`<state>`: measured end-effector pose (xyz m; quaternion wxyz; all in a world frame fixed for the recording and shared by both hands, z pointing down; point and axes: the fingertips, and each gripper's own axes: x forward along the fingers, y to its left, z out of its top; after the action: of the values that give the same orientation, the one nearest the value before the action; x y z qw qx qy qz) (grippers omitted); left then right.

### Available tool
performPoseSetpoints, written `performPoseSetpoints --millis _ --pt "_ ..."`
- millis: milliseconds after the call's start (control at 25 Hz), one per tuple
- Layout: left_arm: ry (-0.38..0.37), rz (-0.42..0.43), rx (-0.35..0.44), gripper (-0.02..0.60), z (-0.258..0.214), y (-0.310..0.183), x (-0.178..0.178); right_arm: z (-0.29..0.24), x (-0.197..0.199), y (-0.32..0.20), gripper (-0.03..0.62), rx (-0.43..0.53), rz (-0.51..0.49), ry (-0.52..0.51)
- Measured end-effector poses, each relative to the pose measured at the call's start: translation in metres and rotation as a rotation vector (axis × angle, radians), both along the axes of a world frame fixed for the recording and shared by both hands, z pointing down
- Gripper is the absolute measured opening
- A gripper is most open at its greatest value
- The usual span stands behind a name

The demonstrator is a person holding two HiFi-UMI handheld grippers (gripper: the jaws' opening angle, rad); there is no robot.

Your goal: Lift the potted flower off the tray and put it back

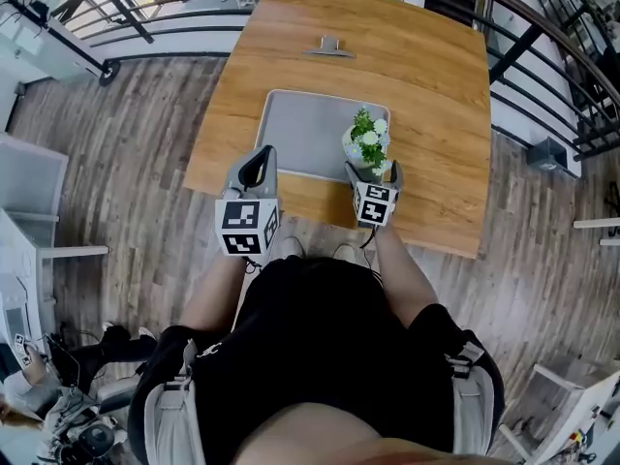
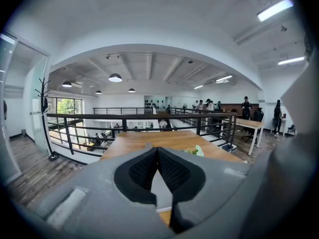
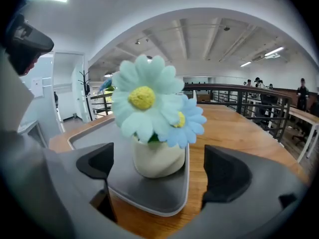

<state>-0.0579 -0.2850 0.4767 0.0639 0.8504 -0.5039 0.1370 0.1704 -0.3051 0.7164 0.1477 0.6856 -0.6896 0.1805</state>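
The potted flower (image 1: 368,148), pale daisies in a cream pot (image 3: 158,159), stands upright in the near right corner of the grey tray (image 1: 305,129) on the wooden table. My right gripper (image 1: 373,172) is open just in front of the pot, with one jaw off to each side and neither touching it. In the right gripper view the right gripper (image 3: 159,167) frames the pot, and the tray (image 3: 149,193) lies under it. My left gripper (image 1: 258,163) is shut on nothing, at the tray's near left corner. The left gripper view shows the left gripper (image 2: 157,152) with its pads together.
A small metal clip-like object (image 1: 329,46) lies at the table's far side. The table's near edge (image 1: 291,211) runs just under both grippers. A black railing (image 1: 542,37) rings the table on the far and right sides. People stand at distant tables (image 2: 246,108).
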Motion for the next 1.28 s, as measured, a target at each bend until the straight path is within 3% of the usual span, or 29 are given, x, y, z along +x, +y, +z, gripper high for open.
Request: performPoseSetpoints --millis 800,1280 --pt "-0.029 -0.121 0.004 0.015 0.001 -0.001 -0.032 0.016 -0.012 -0.068 0.544 -0.047 -0.164 -0.056" --pt "-0.045 -0.125 0.003 0.015 0.002 -0.001 -0.033 0.017 -0.009 -0.076 0.522 -0.077 -0.176 -0.021"
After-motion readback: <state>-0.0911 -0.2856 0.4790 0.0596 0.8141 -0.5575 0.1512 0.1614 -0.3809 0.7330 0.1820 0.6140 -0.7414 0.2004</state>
